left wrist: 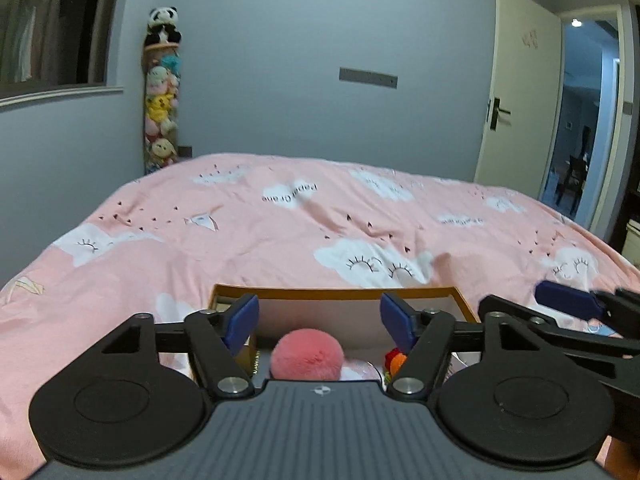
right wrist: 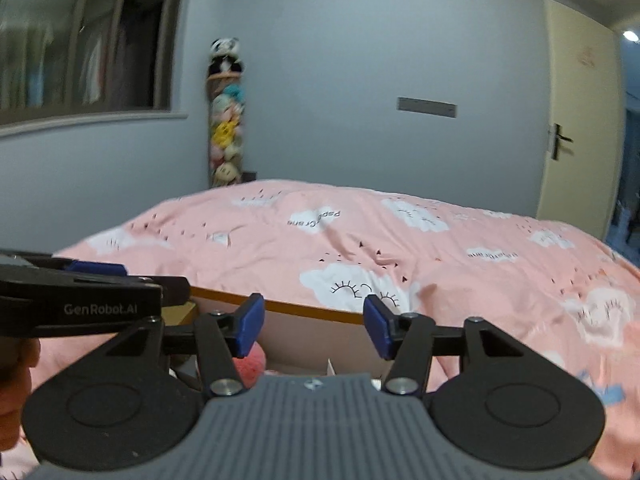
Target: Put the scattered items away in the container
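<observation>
An open cardboard box (left wrist: 336,293) with an orange rim and white inside sits on the pink bedspread, right under both grippers. In the left wrist view a pink fluffy ball (left wrist: 307,356) lies in it, with a small red-orange item (left wrist: 395,361) beside it. My left gripper (left wrist: 320,322) is open and empty above the box. My right gripper (right wrist: 314,326) is open and empty over the box's right part (right wrist: 280,307); the pink ball (right wrist: 252,364) shows behind its left finger. Each gripper shows at the edge of the other's view.
The bed with its pink cloud-print cover (left wrist: 304,224) stretches ahead. A tall net of plush toys (left wrist: 161,100) topped by a panda stands in the far corner. A cream door (left wrist: 516,92) is open at the right. A window (right wrist: 80,40) is at the left.
</observation>
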A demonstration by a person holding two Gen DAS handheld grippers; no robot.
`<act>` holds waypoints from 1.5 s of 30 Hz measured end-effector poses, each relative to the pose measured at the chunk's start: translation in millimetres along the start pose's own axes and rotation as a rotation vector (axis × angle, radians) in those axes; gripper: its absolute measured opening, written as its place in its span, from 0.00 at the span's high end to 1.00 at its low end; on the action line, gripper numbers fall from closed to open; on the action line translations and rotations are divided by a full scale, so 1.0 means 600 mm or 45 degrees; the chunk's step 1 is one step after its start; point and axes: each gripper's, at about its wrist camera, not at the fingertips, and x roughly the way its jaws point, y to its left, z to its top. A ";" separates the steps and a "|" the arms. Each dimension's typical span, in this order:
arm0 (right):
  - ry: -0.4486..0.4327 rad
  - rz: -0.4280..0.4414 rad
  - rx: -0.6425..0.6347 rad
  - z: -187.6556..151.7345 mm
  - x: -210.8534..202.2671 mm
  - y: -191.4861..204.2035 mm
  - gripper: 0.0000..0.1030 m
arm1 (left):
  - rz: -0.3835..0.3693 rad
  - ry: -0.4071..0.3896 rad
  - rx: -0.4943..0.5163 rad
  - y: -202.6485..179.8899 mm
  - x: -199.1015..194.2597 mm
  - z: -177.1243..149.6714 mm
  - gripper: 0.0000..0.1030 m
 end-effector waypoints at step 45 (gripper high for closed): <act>0.152 -0.166 0.074 -0.169 0.018 0.033 0.10 | 0.193 0.150 0.050 0.011 0.048 -0.168 0.12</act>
